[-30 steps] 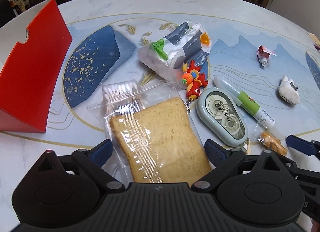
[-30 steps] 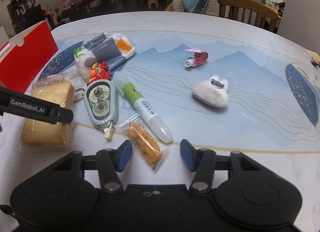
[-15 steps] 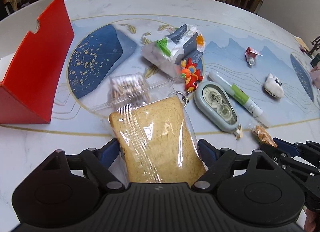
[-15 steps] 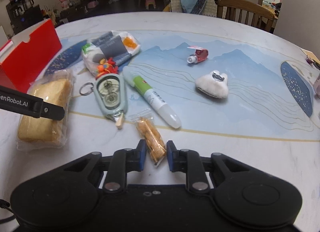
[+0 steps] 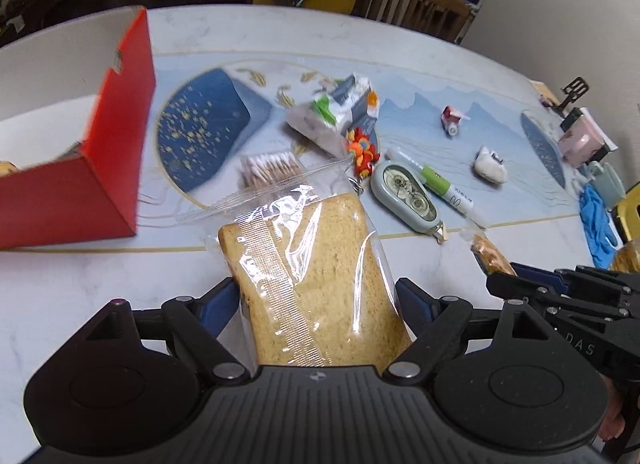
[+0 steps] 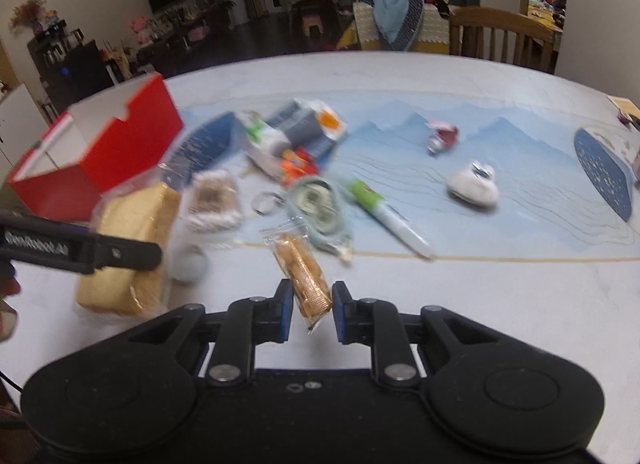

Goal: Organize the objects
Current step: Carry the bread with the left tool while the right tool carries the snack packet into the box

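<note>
The left gripper (image 5: pixel 316 300) is closed on the clear-bagged slice of tan bread (image 5: pixel 316 276), held above the marble table (image 5: pixel 80 296); soft, light, crushable, slippery film. The right gripper (image 6: pixel 308 310) clamps the small clear-wrapped orange cracker packet (image 6: pixel 304 272) by its near end; brittle, light.

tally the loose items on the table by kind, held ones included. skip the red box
Food packs: 2, bagged bread in left claw, cracker pack in right claw
Stationery: 2, correction tape, glue pen
Toiletries: 3, tissue pack, cotton swabs, small red tube
Trinkets: 2, orange keychain, white plush
Total: 9
</note>
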{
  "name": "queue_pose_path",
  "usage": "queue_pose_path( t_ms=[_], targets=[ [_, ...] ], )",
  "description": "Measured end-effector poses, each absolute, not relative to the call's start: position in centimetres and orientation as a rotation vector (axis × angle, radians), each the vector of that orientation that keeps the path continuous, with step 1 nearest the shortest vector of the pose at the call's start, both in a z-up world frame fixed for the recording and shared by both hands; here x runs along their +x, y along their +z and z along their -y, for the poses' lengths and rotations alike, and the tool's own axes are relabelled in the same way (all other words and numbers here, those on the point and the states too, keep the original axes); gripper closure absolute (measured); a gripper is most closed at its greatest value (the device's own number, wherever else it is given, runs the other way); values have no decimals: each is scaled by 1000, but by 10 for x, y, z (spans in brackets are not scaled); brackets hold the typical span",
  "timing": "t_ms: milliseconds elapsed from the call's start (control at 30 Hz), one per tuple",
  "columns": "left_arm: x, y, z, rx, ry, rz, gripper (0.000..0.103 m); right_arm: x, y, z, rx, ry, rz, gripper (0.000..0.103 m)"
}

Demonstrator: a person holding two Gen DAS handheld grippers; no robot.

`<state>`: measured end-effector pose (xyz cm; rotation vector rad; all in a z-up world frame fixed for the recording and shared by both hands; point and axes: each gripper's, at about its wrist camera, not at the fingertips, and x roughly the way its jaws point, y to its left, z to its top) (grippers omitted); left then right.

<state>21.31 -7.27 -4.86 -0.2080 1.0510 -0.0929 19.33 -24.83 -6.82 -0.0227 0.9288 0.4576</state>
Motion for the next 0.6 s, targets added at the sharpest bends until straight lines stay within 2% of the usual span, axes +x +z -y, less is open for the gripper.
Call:
queue_pose_path(
  t_ms=[600],
  targets=[
    [173, 3, -54, -237, -136, -947, 18, 177, 5, 92, -65, 613, -821, 83]
  ],
)
